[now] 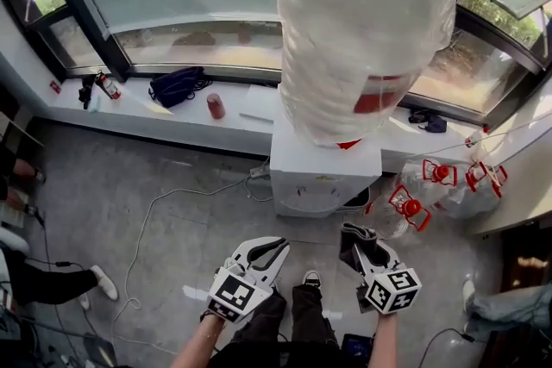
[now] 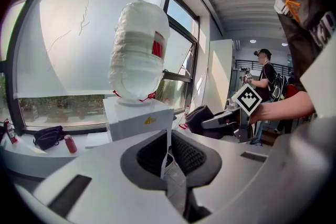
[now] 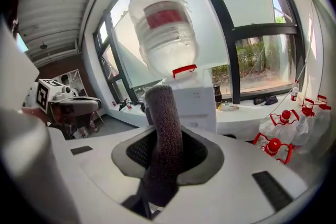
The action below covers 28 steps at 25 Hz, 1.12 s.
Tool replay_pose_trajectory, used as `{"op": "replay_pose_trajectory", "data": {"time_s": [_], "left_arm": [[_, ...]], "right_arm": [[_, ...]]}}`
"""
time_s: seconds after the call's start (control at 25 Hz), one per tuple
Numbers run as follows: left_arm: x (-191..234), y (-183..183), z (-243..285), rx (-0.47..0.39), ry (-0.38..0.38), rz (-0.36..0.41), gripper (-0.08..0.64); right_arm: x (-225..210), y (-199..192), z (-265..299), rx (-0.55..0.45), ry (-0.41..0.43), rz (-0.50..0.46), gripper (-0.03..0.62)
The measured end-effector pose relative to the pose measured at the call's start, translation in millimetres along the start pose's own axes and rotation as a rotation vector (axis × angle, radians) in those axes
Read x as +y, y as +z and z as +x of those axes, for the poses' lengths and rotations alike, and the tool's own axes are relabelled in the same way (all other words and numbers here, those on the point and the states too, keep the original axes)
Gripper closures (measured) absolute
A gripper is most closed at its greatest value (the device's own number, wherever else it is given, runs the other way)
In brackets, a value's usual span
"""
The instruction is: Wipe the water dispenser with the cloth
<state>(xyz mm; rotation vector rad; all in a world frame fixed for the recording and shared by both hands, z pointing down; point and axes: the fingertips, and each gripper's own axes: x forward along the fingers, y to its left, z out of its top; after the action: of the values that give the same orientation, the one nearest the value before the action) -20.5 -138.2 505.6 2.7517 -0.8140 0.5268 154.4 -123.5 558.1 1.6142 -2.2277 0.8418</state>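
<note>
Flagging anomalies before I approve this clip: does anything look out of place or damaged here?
Nothing spilled or broken. One oddity: the bottle on the water dispenser is wrapped in crinkled plastic film. The cloth sits clamped in the right gripper.

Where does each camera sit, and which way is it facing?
Head view: on the head, facing steeply down at the dispenser; left tongs, right tongs, legs show.
Left gripper view: on the left tongs, facing the dispenser; shut jaws show.
Right gripper view: on the right tongs, facing the dispenser; jaws grip the cloth.
All three share the dispenser.
</note>
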Motion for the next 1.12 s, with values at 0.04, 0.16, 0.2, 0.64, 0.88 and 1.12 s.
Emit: {"op": "replay_pose_trajectory", "data": {"time_s": [0.04, 0.16, 0.2, 0.64, 0.88, 1.12], "left_arm": [[-3, 2, -8, -0.002, 0.000, -0.003, 0.535], [-10, 7, -34, -0.009, 0.002, -0.007, 0.535], [-12, 7, -42, -0.011, 0.004, -0.008, 0.535], [-30, 0, -105, -0.018, 0.042, -0.081, 0.535], [-59, 22, -111, -0.025, 0.064, -0.015, 0.535], [-105, 44, -108, -0.053, 0.129, -0.002, 0.535]], "right_arm": [[9, 4, -7, -0.006, 0.003, -0.004, 0.479], [32, 15, -29, -0.029, 0.008, -0.012, 0.479], [39, 18, -36, -0.039, 0.007, -0.012, 0.479], [85, 51, -89, -0.089, 0.035, -0.047, 0.479], [86, 66, -115, -0.107, 0.074, -0.091, 0.479], [78, 56, -158, -0.111, 0.146, -0.119, 0.479]]}}
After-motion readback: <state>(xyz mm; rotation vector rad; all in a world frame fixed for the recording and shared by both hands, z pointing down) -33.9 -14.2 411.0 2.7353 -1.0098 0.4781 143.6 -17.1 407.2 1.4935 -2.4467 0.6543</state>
